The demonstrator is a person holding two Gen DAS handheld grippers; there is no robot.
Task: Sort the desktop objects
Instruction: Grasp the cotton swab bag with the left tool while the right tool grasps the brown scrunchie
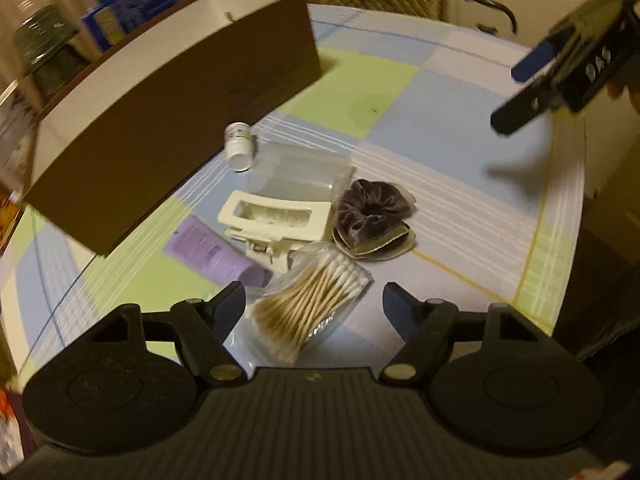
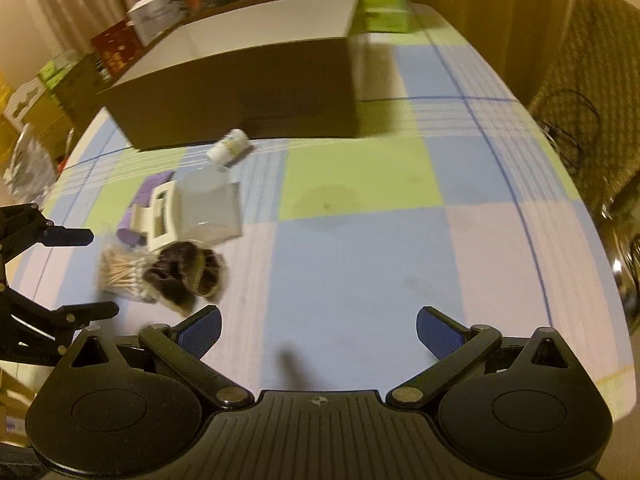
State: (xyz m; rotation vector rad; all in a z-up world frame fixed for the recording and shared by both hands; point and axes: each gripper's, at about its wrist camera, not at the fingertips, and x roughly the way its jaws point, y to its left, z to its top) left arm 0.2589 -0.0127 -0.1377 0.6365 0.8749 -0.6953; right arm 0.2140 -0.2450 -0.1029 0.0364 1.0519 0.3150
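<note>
My left gripper [image 1: 314, 300] gapes around the cotton-swab bag [image 1: 312, 300], pads not yet pressing; I should centre it first; right gripper [image 2: 318, 330] hangs open, empty.

Left gripper [image 1: 314, 300]: matte black body, ribbed top plate, two round housings with a recessed oval each. Black linkage arms pivot on silver round-head pins. Triangular cut-outs sit above each housing. Fingers [image 1: 230, 300] are dark, tapered. Right gripper [image 2: 318, 330]: same black build, a small crosshair mark centred on the plate edge. Its pads [image 2: 200, 330] are blue with a fine dotted texture
</note>
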